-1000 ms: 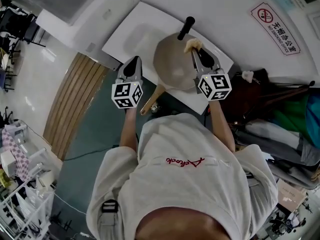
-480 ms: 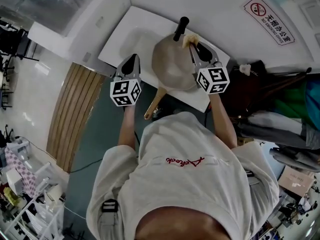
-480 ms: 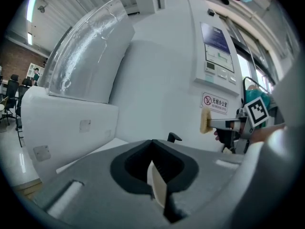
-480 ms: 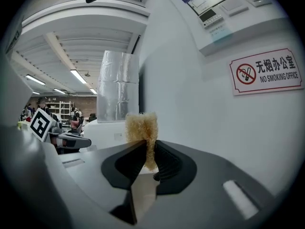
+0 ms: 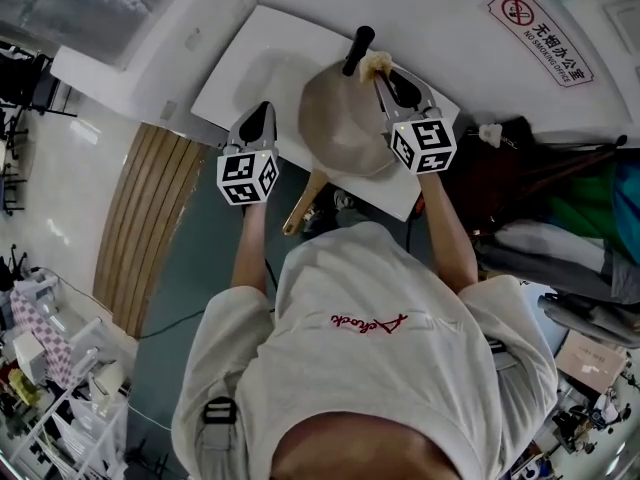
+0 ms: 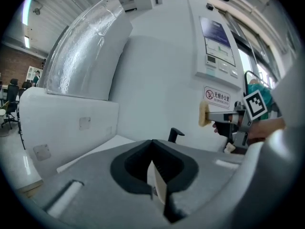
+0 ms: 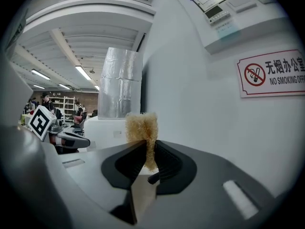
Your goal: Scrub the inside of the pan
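A round pan (image 5: 340,123) with a pale grey-beige surface and a black handle (image 5: 357,50) sits on the white table (image 5: 260,53). My right gripper (image 5: 382,71) is shut on a yellowish scrub pad (image 5: 377,63), held over the pan's far rim just right of the handle. In the right gripper view the pad (image 7: 142,128) stands up between the jaws. My left gripper (image 5: 263,110) hovers at the pan's left side, shut and holding nothing. From the left gripper view, the handle (image 6: 175,134) and the raised pad (image 6: 205,114) show ahead.
A wooden handle (image 5: 300,203) sticks out past the table's near edge below the pan. A no-smoking sign (image 5: 540,33) hangs on the wall behind. Bags and clothes (image 5: 560,218) lie to the right, and slatted wood panels (image 5: 150,208) to the left.
My right gripper has carried the pad from above the pan's right side toward the far rim near the handle. The left gripper has stayed beside the pan.
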A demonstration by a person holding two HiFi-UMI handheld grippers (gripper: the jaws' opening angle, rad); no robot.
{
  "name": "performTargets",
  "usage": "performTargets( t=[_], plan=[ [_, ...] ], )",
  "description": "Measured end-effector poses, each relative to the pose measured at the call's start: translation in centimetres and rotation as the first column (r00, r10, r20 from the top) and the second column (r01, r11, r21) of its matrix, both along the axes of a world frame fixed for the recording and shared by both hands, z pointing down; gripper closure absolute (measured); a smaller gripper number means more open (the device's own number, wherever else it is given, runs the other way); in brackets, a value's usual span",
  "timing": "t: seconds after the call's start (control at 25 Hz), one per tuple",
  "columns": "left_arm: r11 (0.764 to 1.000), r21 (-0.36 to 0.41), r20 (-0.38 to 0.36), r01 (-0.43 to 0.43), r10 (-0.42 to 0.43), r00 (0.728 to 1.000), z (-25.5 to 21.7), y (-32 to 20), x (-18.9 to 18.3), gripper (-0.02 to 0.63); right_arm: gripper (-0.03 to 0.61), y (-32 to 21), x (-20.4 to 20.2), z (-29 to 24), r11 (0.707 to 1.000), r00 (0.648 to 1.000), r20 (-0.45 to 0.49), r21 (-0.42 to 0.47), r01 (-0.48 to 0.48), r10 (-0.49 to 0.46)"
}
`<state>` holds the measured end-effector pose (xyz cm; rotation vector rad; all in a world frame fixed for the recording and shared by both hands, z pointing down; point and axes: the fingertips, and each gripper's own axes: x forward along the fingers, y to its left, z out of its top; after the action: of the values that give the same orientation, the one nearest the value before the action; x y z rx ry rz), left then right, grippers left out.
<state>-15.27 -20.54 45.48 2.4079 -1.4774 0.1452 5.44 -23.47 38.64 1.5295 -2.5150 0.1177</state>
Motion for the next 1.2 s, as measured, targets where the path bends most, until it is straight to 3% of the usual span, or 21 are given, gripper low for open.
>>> performTargets(
  t=[0.44,1.2],
  plan=[
    [0.999,-0.026,0.026,0.044,-0.043,0.999,0.7,-0.8,1.5,0.614,0.514,-2.1,-0.1,1.7,0.996,0.997,0.011,-0.043,0.080,-0.079],
    [0.990,-0.127,0.030,0.054,-0.050,0.998,5.9,-1.2,3.4,0.614,0.514,-1.2,-0.9,9.6,0.965,0.987,0.007,-0.211,0.157,-0.159]
  ],
)
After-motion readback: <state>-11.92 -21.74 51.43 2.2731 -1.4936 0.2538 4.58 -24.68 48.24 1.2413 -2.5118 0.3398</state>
